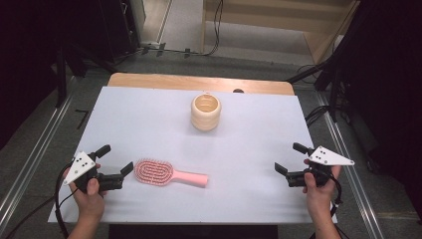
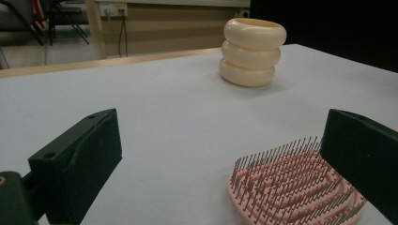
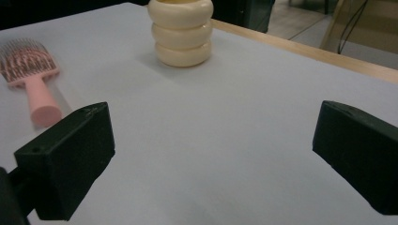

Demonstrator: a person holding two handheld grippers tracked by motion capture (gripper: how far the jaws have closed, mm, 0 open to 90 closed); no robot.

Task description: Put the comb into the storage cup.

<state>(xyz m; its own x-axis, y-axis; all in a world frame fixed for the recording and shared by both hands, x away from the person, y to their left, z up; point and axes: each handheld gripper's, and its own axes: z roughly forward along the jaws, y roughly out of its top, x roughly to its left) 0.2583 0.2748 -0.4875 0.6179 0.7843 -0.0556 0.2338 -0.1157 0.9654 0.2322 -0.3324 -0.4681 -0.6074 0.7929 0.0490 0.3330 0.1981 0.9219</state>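
Pink brush (image 1: pixel 169 173) lies flat near the table's (image 1: pixel 149 114) front left, bristles up, left gripper (image 1: pixel 117 164) wide apart just beside its head; best close on the handle, right gripper (image 1: pixel 288 158) also apart, idle.

From above the near edge we look forward and down over the whole bench (image 1: pixel 149 114). Riding the left hand-held gripper (image 2: pixel 220 154), we sit low, close to the pink hairbrush (image 2: pixel 295 187), facing the cream ringed cup (image 2: pixel 252 51). Riding the right hand-held gripper (image 3: pixel 211 154), we face that cup across the bench, farther off. All three views share cup and brush.
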